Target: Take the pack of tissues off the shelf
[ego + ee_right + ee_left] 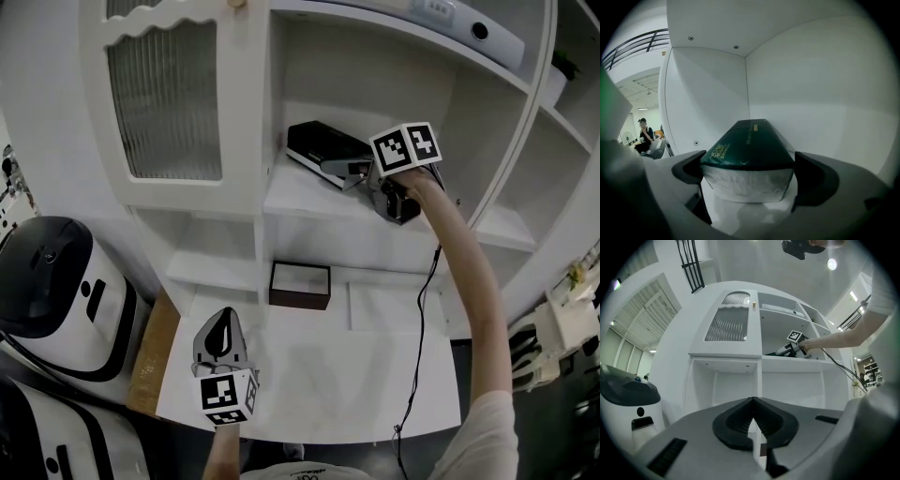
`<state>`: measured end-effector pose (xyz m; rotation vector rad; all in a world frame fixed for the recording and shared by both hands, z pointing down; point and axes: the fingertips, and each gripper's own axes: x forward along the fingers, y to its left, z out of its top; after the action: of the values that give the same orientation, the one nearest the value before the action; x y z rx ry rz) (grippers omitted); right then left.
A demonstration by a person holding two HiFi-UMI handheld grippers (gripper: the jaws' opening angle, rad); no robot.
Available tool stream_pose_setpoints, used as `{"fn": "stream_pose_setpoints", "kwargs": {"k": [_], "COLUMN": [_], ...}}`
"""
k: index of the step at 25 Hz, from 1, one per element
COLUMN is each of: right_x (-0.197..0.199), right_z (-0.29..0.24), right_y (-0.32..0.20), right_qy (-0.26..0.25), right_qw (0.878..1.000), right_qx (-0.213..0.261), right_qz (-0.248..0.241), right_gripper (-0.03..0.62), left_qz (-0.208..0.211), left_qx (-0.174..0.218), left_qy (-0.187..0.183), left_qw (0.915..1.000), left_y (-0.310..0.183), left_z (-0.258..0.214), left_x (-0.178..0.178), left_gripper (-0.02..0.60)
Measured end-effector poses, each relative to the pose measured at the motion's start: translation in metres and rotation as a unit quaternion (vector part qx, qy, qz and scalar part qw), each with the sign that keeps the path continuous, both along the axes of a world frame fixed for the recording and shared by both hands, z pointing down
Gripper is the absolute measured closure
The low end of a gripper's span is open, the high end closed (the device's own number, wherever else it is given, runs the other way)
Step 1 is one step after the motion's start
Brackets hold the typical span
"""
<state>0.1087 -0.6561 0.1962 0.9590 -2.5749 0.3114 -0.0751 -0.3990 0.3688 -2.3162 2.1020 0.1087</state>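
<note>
The pack of tissues (317, 143), dark green on top with a white end, lies on the upper shelf (300, 202) of a white cabinet. My right gripper (349, 172) reaches into that shelf compartment. In the right gripper view the near end of the pack (747, 145) sits between the jaws of the right gripper (747, 173), which stands open with a pad close at each side; the pack rests on the shelf. My left gripper (220, 339) hangs low over the white counter, shut and empty, its left gripper tips (752, 401) meeting.
A dark brown box (300, 285) stands in the lower compartment. A ribbed-glass cabinet door (164, 94) is at the left. Black-and-white appliances (52, 291) stand at the far left beside a wooden board (150, 354). A black cable (419, 319) hangs from the right arm.
</note>
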Motion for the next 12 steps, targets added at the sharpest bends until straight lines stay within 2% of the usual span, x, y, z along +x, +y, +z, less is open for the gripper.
{"fn": "stream_pose_setpoints", "kwargs": {"k": [9, 10, 11, 12], "right_x": [-0.013, -0.014, -0.015, -0.015], "right_z": [0.002, 0.002, 0.002, 0.002], "right_y": [-0.008, -0.008, -0.008, -0.008], "right_qy": [0.002, 0.005, 0.007, 0.008], "right_qw": [1.000, 1.000, 1.000, 1.000], "right_qx": [-0.009, -0.008, -0.006, -0.004], "right_qz": [0.000, -0.001, -0.001, -0.001], "right_gripper": [0.008, 0.023, 0.074, 0.083], "left_qz": [-0.007, -0.007, -0.007, -0.006], "left_qx": [-0.009, -0.010, -0.010, -0.010], "left_qy": [0.006, 0.008, 0.009, 0.009], "left_qw": [0.9999, 0.9999, 0.9999, 0.9999], "left_y": [0.002, 0.002, 0.003, 0.003], "left_z": [0.008, 0.009, 0.009, 0.009], "left_x": [-0.004, -0.004, -0.004, -0.003], "left_gripper": [0.584, 0.583, 0.583, 0.583]}}
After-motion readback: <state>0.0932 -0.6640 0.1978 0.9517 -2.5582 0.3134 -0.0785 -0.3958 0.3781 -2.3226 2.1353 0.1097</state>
